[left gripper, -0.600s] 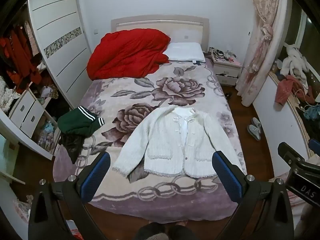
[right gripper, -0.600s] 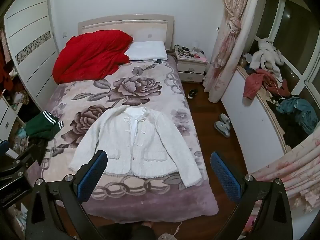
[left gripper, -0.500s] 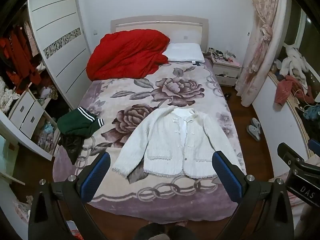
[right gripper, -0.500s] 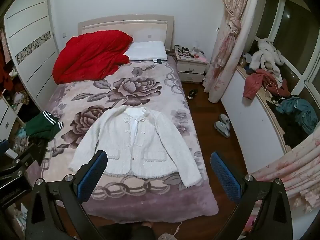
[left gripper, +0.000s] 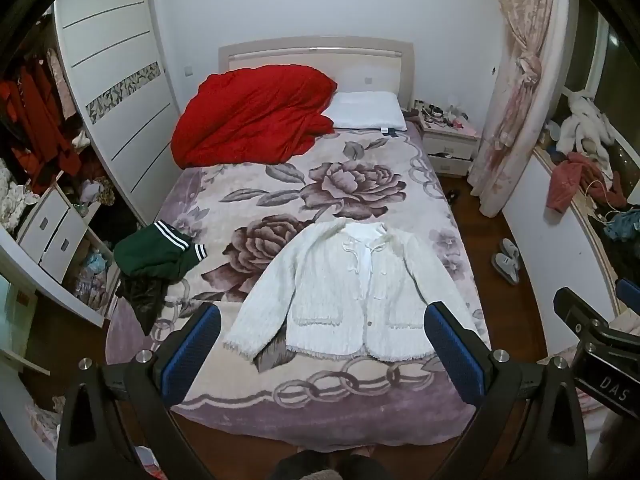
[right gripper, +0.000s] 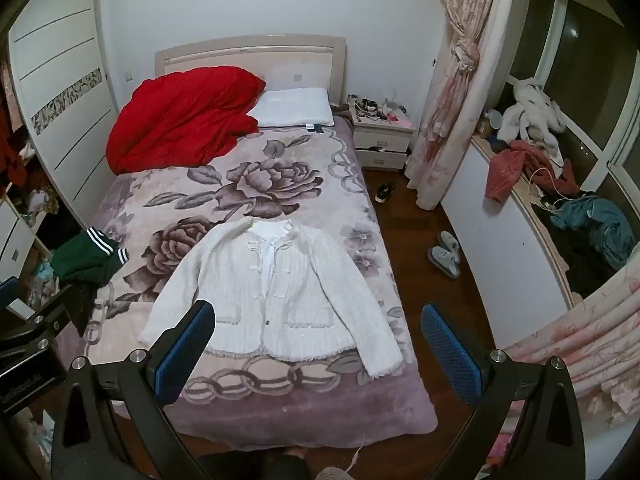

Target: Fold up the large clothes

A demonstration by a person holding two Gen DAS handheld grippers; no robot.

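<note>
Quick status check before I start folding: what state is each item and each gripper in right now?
white cardigan: spread flat on the bed, unfolded, sleeves out
green garment: crumpled at the bed's edge
red duvet: bunched at the headboard
pillow: lying flat beside the duvet
nightstand drawer: slightly open
left gripper: open, empty, above the bed
right gripper: open, empty

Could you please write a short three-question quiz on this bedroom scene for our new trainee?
1. True or false: the white cardigan lies spread flat on the bed.
2. What lies beside the red quilt at the headboard? A) pillow B) slippers C) towel
3. Is the left gripper or the right gripper holding any cloth?

Key: 1 true. 2 A, the white pillow. 3 Neither; both are open and empty.
</note>
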